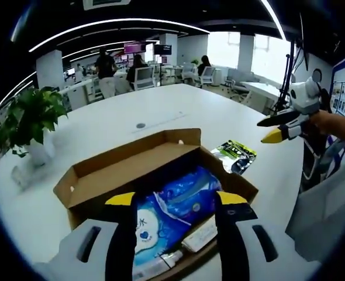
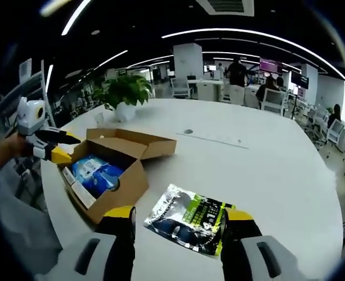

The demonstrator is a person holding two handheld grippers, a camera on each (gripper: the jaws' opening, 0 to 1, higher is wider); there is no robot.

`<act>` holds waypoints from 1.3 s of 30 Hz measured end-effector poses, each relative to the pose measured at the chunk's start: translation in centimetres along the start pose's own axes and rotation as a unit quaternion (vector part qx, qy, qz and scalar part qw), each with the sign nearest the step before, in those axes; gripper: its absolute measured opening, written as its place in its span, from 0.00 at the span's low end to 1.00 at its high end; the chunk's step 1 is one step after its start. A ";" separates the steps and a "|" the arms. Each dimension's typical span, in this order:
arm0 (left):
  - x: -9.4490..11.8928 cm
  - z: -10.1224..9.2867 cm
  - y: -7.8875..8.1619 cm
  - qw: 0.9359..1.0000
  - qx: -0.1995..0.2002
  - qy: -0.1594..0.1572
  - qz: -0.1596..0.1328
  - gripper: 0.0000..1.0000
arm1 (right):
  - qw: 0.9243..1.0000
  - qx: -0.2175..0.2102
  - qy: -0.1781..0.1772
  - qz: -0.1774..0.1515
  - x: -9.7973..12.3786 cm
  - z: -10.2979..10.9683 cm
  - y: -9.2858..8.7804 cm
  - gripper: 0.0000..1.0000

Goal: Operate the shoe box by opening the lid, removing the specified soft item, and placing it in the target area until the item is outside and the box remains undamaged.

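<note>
Open brown cardboard shoe box on white round table, lid flap folded back; glossy blue soft pack inside. Crinkled green-black pouch lying flat beside box. Left gripper over box, right gripper over pouch, jaws apart, gripping nothing. Leafy potted plant behind box

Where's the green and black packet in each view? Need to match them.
Left gripper view: packet lies on the white table, right of centre, just past the open box's right corner.
Right gripper view: packet lies low and central, between this gripper's jaws, right of the box.
Shared landmark: the potted plant on the table beyond the box.
</note>
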State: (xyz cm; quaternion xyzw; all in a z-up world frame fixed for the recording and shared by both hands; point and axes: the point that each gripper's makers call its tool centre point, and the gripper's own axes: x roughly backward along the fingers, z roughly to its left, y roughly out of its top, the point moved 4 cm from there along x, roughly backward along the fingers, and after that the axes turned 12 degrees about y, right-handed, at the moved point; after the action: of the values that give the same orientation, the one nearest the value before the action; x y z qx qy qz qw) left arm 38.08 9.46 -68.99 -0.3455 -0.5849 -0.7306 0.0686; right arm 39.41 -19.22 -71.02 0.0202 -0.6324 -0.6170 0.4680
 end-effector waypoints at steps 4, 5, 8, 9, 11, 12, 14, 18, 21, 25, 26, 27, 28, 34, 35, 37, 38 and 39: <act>0.5 0.3 -0.2 1.000 0.004 0.003 -0.002 0.56 | 1.000 0.009 0.009 0.001 -0.2 0.7 0.5 0.58; 0.6 0.3 -0.3 1.000 0.005 0.004 -0.002 0.56 | 1.000 0.011 0.011 0.001 -0.2 0.8 0.6 0.58; 0.9 0.7 -0.4 1.000 0.009 0.008 -0.003 0.57 | 1.000 0.018 0.020 0.003 -0.4 1.4 0.9 0.58; 1.1 0.8 -0.5 1.000 0.012 0.009 -0.004 0.57 | 0.999 0.021 0.024 0.004 -0.5 1.6 1.0 0.58; 1.3 1.0 -0.7 1.000 0.015 0.012 -0.002 0.57 | 0.999 0.026 0.031 0.004 -0.7 2.0 1.3 0.58; 1.3 1.2 -0.7 1.000 0.015 0.013 -0.001 0.57 | 0.999 0.030 0.034 0.004 -0.8 2.2 1.5 0.58; 1.5 1.4 -0.9 1.000 0.018 0.017 0.000 0.57 | 0.999 0.035 0.040 0.002 -1.0 2.7 1.8 0.58; 2.0 2.0 -1.0 1.000 0.020 0.024 -0.002 0.58 | 0.997 0.046 0.057 0.002 -1.5 3.6 2.3 0.58; 2.4 2.5 -1.2 0.999 0.025 0.030 -0.002 0.58 | 0.996 0.055 0.068 0.006 -2.1 4.2 2.5 0.58; 2.7 3.0 -1.7 0.999 0.028 0.037 0.001 0.58 | 0.995 0.066 0.080 0.011 -2.7 5.1 2.7 0.58; 2.8 3.1 -1.9 0.999 0.030 0.038 0.002 0.58 | 0.994 0.069 0.085 0.013 -2.9 5.3 2.7 0.58; 2.8 3.2 -2.0 0.999 0.031 0.039 0.002 0.58 | 0.994 0.072 0.087 0.014 -3.0 5.5 2.8 0.58; 2.9 3.3 -2.1 0.999 0.032 0.041 0.003 0.58 | 0.993 0.074 0.090 0.015 -3.1 5.7 2.9 0.58; 3.3 4.1 -2.7 0.998 0.036 0.054 0.007 0.58 | 0.990 0.087 0.109 0.021 -4.3 6.9 3.3 0.57; 3.3 4.2 -2.8 0.998 0.036 0.056 0.007 0.58 | 0.990 0.088 0.112 0.020 -4.5 7.2 3.3 0.57; 3.5 4.7 -3.0 0.997 0.038 0.064 0.008 0.57 | 0.988 0.091 0.120 0.022 -4.9 7.7 3.3 0.57; 3.6 4.9 -3.1 0.997 0.042 0.068 0.007 0.57 | 0.988 0.092 0.124 0.023 -5.1 8.0 3.3 0.56; 3.7 5.1 -3.2 0.997 0.045 0.070 0.006 0.57 | 0.987 0.093 0.126 0.023 -5.3 8.2 3.3 0.56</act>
State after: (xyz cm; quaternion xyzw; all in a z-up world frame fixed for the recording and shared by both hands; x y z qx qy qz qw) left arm 35.83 16.19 -69.02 -0.2937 -0.6090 -0.7253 0.1294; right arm 39.14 -9.00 -69.77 0.1267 -0.6230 -0.5370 0.5545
